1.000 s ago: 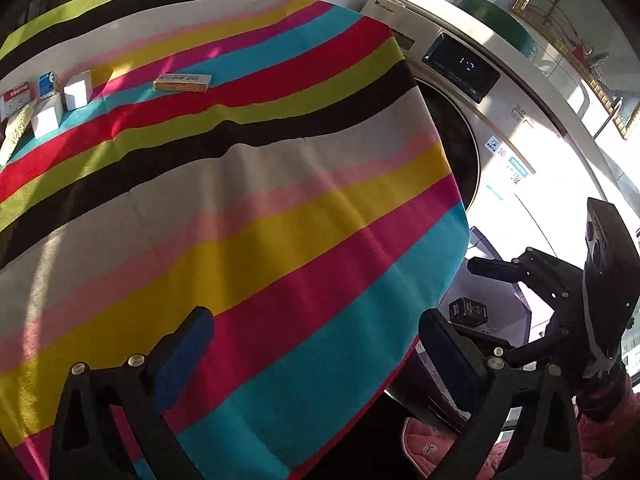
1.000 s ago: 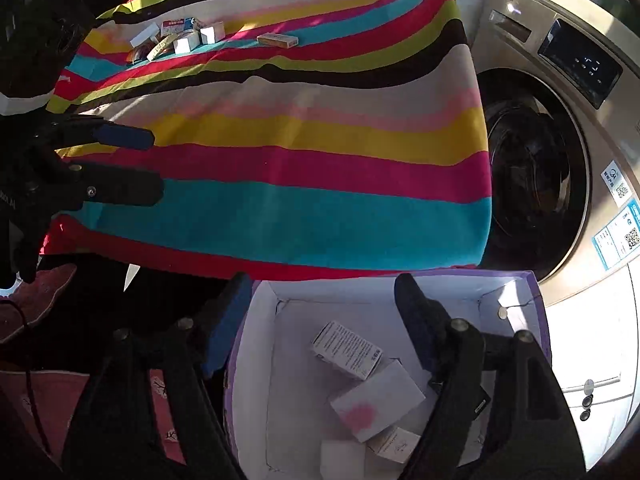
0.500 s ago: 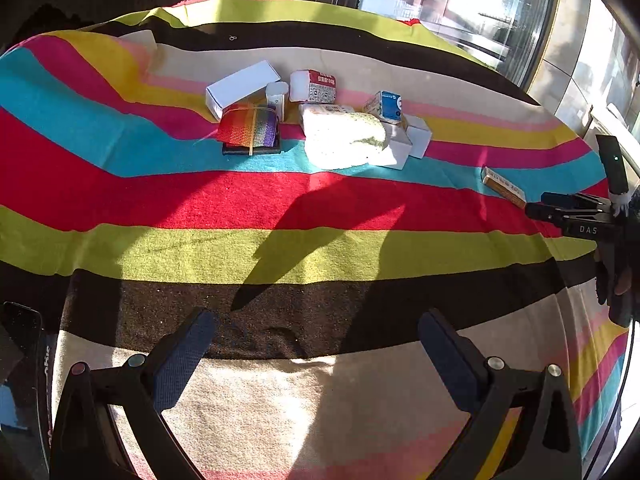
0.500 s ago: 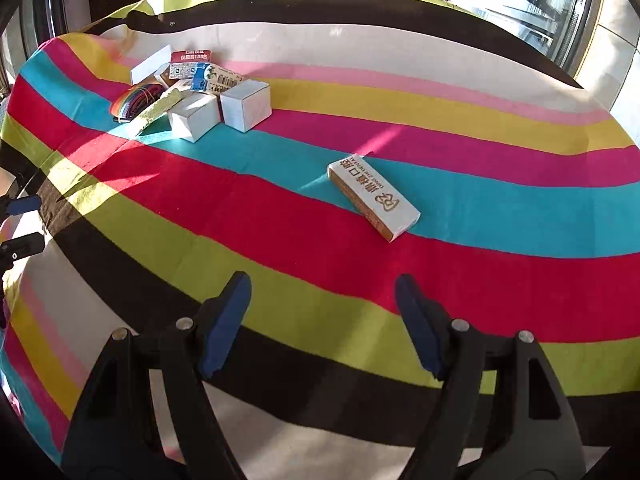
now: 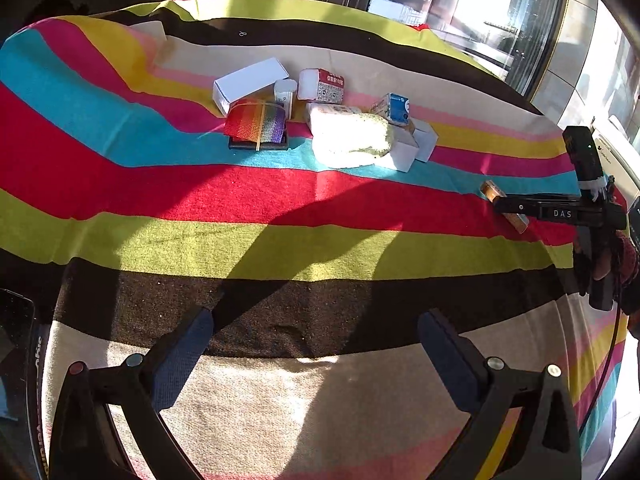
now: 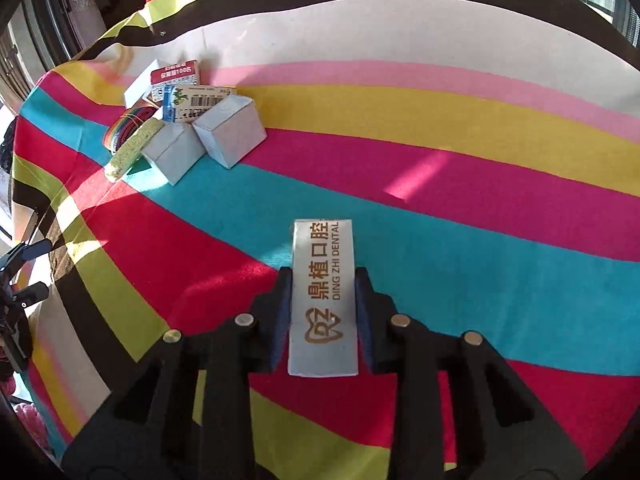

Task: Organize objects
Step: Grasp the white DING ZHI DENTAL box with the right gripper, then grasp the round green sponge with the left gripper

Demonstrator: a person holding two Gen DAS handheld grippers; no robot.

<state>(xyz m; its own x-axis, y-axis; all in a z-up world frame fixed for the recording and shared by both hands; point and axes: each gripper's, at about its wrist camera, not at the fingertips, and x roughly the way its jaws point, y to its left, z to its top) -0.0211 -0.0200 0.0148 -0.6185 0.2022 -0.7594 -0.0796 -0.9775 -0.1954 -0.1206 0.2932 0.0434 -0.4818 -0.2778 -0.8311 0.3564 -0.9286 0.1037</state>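
Note:
A long white box printed "DING ZHI DENTAL" (image 6: 323,300) lies on the striped tablecloth (image 6: 480,260). My right gripper (image 6: 324,272) is closing on it, and both blue pads touch its long sides. The left wrist view shows that gripper (image 5: 520,208) at the right edge, over the box's orange end (image 5: 490,190). My left gripper (image 5: 314,320) hangs open over the cloth's dark stripe with nothing between its fingers. At the far side sits a cluster: a rainbow pouch (image 5: 258,126), a pale towel pack (image 5: 352,140), a long white box (image 5: 248,80) and small cartons (image 6: 230,134).
The cloth drapes over the table's near edge and curves away on all sides. Windows and a dark frame (image 5: 460,0) stand behind the table. A hand in a reddish sleeve (image 5: 624,256) holds the right gripper's handle at the right edge.
Both views swung from the washing machine and the purple-rimmed bin to the table top. The right gripper then came down over the dental box and its jaws closed in on it.

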